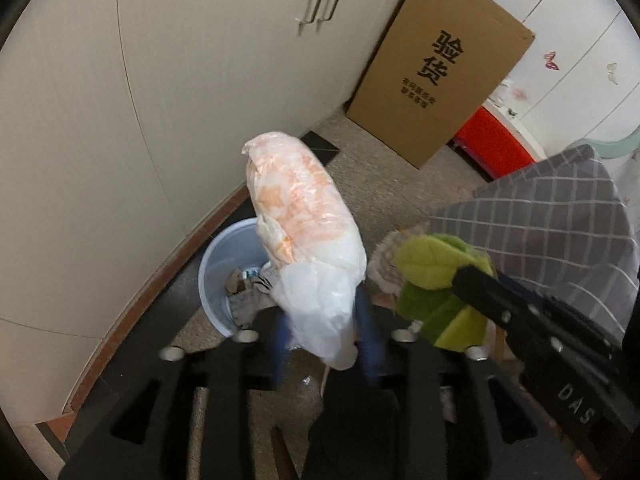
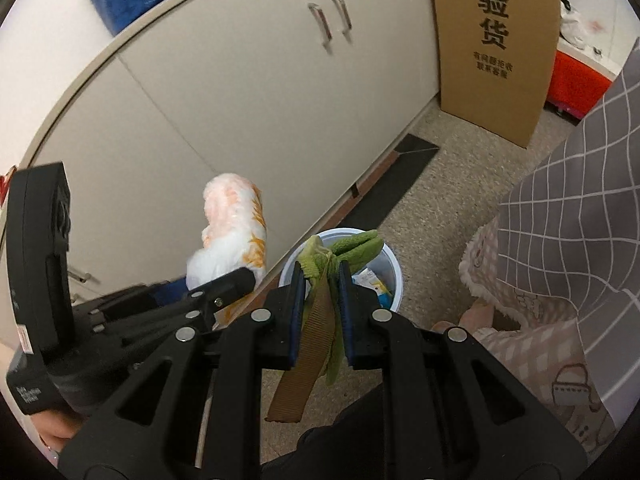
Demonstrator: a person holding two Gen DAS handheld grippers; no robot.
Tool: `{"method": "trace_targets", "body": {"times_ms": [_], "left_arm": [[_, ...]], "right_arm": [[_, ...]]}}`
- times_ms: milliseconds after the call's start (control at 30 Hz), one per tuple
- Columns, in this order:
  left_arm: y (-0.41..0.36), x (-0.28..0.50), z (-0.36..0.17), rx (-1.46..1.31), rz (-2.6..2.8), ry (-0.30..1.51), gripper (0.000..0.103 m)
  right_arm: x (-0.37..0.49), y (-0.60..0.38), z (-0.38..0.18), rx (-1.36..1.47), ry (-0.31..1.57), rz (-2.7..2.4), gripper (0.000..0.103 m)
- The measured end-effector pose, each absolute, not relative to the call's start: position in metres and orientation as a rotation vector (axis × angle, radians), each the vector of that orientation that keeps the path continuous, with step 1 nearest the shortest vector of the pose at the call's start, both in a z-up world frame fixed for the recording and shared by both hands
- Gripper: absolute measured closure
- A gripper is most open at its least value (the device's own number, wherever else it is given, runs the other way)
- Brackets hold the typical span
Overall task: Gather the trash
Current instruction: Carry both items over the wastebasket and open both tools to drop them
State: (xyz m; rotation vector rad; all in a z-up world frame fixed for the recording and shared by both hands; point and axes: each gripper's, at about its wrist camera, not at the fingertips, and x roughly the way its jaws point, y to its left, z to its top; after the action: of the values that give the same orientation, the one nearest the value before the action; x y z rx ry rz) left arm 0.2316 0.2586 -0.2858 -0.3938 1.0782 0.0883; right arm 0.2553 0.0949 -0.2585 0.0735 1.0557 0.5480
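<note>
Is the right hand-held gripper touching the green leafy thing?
Touching. The right wrist view shows the right hand-held gripper closed on the green leafy thing, both fingers pressing it.

The plastic bag (image 1: pixel 316 256) at centre frame is thin, crinkled and glossy. The green item (image 2: pixel 352 250) looks like fuzzy cloth with a ribbed woven strap (image 2: pixel 308 356). Lower down, the bin (image 1: pixel 224 264) is smooth pale plastic; the carton (image 1: pixel 440 68) at upper right is matt cardboard.
</note>
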Motion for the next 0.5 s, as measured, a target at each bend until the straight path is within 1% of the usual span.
{"method": "trace_targets", "body": {"times_ms": [33,67,300,500], "left_arm": [[0.261,0.235,-0.287,-0.390,0.120,1.079,0.034],[0.263,0.236,-0.288,-0.389,0.153,1.073,0.026],[0.280,0.225,-0.306,-0.428,0.201,1.084,0.026],[0.289,0.220,-0.313,-0.448,0.240,1.095,0.026]], "right_arm": [[0.258,0.095,-0.262,0.077,1.066,0.546,0.086],[0.258,0.095,-0.264,0.076,1.070,0.547,0.086],[0.258,0.105,-0.281,0.059,1.113,0.557,0.086],[0.256,0.116,-0.281,0.036,1.122,0.569,0.086]]}}
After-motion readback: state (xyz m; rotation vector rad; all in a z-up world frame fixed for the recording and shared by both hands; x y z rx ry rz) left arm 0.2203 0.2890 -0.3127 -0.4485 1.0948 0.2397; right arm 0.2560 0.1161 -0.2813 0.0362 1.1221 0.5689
